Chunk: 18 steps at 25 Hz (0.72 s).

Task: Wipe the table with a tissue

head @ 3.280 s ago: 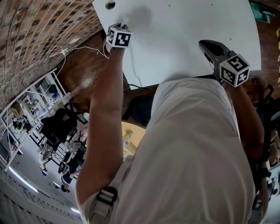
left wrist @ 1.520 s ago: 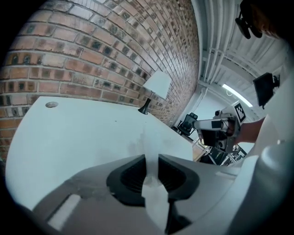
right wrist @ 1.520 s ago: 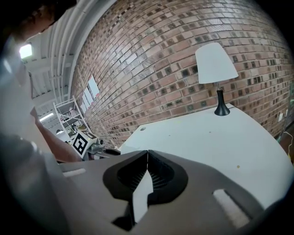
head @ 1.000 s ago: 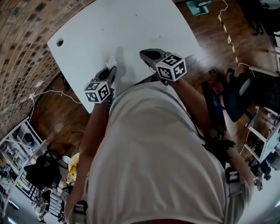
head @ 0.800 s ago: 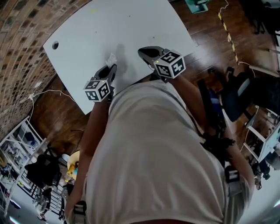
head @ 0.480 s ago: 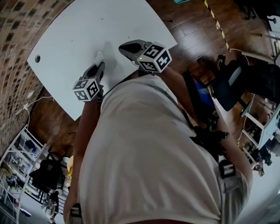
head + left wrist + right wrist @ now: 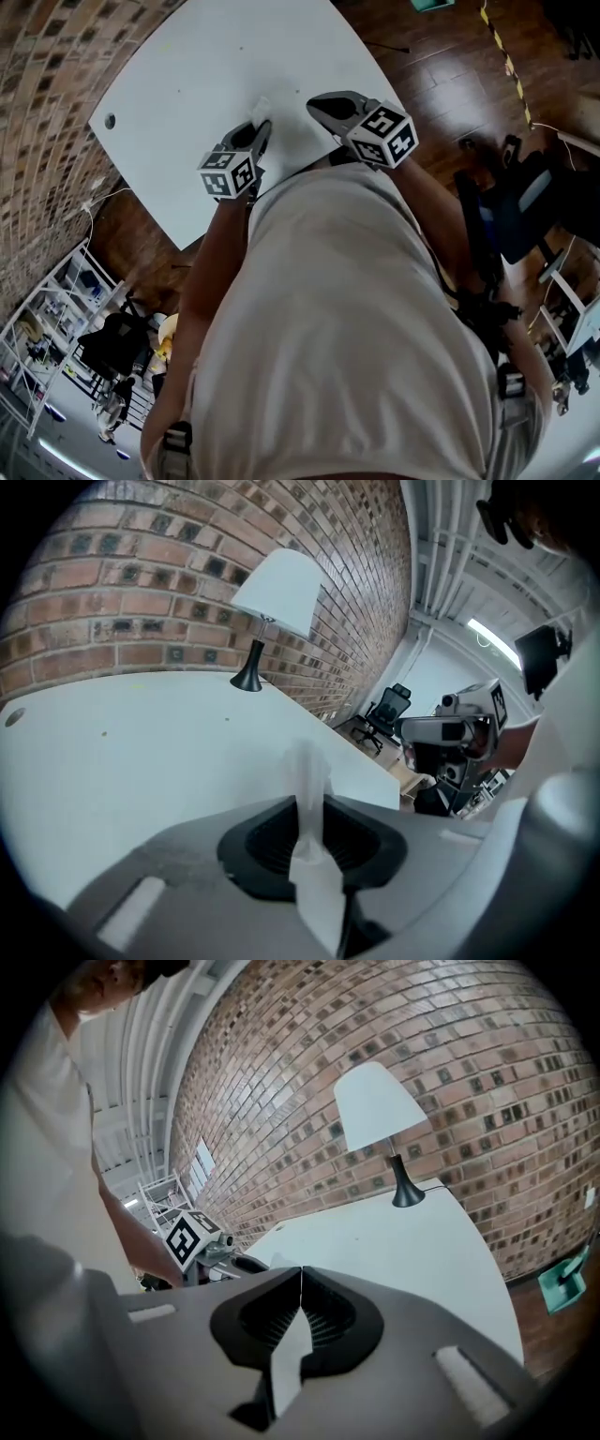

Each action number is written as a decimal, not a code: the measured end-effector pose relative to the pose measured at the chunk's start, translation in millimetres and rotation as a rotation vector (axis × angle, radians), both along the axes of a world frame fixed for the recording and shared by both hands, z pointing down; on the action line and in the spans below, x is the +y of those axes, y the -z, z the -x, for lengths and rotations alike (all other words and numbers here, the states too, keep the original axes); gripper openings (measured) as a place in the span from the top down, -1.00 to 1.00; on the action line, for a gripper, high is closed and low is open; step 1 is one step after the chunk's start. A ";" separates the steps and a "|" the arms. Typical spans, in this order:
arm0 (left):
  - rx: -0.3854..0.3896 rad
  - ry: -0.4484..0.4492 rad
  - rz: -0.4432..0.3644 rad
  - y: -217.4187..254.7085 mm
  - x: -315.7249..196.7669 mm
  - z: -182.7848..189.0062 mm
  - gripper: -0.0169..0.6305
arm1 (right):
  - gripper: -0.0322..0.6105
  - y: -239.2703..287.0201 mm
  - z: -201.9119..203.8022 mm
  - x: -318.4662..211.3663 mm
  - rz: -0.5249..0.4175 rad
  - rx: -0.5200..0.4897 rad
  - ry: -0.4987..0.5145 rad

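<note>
Here, white table (image 7: 216,75), brick wall (image 7: 47,56), wooden floor (image 7: 441,75)

Table (image 7: 192,80) top open for passes across most of its surface; one lamp (image 7: 275,591) stands at far end beside brick wall (image 7: 141,583).

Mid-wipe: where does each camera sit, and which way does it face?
Head view: on the person's head, steeply down past shirt and left arm onto the table; left tongs and right tongs over it.
Left gripper view: rides the left tongs, along jaws shut on the tissue, across the table toward the lamp; shirt at right.
Right gripper view: rides the right tongs, jaws together, empty, toward the lamp; shirt and left arm at left.
Shared: both gripper views show lamp, table, the other tongs.
</note>
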<state>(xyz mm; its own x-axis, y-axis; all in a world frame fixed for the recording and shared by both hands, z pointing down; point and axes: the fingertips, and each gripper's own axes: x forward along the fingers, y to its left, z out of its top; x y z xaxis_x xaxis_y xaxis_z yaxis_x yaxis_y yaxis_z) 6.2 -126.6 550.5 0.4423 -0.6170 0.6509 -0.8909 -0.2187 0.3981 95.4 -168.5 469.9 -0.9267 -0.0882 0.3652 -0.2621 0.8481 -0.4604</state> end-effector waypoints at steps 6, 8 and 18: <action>-0.105 -0.085 0.060 -22.3 -25.4 -14.7 0.73 | 0.87 -16.9 -20.4 -22.6 0.042 0.011 -0.034; -0.194 -0.107 0.081 -30.6 -36.8 -16.2 0.73 | 0.87 -20.4 -29.0 -28.6 0.050 0.010 -0.052; -0.472 -0.230 0.200 -54.8 -72.4 -16.5 0.73 | 0.87 -25.4 -55.1 -49.0 0.091 -0.009 -0.132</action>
<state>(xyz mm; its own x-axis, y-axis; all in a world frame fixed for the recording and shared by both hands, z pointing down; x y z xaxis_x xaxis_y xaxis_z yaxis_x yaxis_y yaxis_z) 22.7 -199.0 605.3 0.1832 -0.3831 0.9054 -0.9208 -0.3894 0.0216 150.5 -217.5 495.2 -0.9124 -0.1763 0.3694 -0.3644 0.7611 -0.5366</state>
